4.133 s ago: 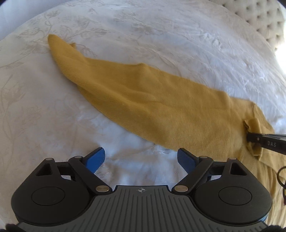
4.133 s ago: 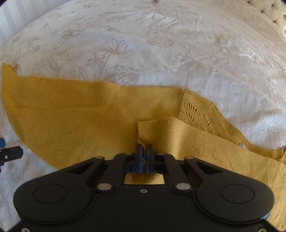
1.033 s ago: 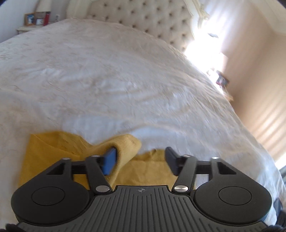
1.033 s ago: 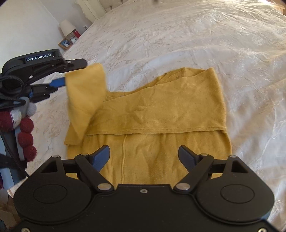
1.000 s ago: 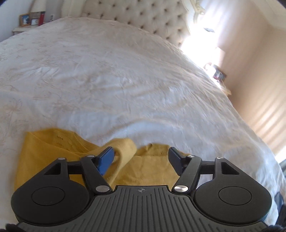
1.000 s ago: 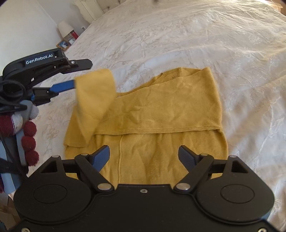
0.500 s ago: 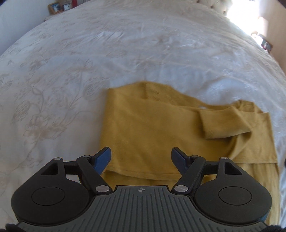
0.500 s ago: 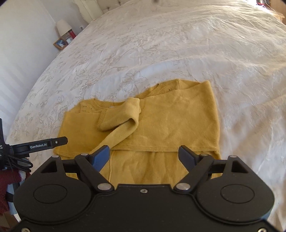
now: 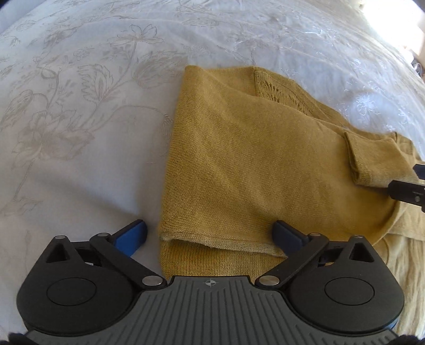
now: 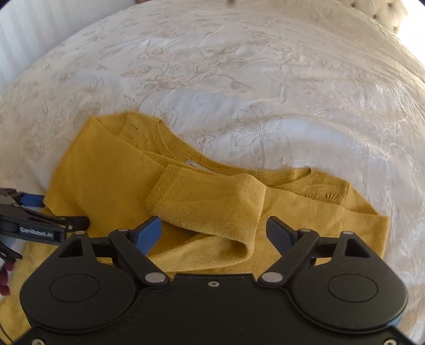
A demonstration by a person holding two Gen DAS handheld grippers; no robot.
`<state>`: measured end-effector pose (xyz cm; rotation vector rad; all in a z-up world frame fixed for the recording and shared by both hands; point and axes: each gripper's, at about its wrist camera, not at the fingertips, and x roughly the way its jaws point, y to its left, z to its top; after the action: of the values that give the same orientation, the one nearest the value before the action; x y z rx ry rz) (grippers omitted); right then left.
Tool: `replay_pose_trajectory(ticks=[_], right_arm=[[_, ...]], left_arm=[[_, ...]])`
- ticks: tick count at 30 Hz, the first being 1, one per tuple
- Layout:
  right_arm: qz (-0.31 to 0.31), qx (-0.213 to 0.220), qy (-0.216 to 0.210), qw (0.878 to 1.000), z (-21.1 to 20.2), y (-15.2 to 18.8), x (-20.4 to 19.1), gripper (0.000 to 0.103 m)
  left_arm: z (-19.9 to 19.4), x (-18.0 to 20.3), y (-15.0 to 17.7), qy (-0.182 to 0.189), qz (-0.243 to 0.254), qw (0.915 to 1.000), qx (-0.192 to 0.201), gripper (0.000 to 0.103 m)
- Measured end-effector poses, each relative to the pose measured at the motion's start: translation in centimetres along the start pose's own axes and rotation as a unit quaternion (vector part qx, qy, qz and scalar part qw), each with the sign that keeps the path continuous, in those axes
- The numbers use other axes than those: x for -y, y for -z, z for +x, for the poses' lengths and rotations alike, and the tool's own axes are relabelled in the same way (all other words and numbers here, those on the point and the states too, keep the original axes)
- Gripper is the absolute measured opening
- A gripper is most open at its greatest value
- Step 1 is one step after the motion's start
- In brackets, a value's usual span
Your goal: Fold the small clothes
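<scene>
A white bedspread (image 9: 79, 111) with pale floral embroidery fills both views; a tufted headboard (image 10: 385, 10) shows at the upper right.

Mustard knit sweater (image 10: 111, 185), partly folded

Sweater (image 10: 111, 185): mustard knit, folded, on your floral bedspread (image 10: 265, 87).
Sleeve (image 10: 212, 204): doubled over, between your right gripper (image 10: 213, 232) fingers (untouched).
Left gripper (image 10: 39, 215): nine o'clock.
</scene>
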<state>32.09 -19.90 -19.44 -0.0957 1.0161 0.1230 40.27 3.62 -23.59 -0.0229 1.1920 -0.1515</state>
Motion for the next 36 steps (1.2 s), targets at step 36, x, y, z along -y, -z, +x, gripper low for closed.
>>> replay_pose_trajectory(ticks=[36], right_arm=[[0.238, -0.007, 0.138, 0.961, -2.2, 4.6, 11.3, 0.075]], left_arm=[[-0.1, -0.4, 0.4, 0.001, -0.003, 1.0, 0.006, 0.103]])
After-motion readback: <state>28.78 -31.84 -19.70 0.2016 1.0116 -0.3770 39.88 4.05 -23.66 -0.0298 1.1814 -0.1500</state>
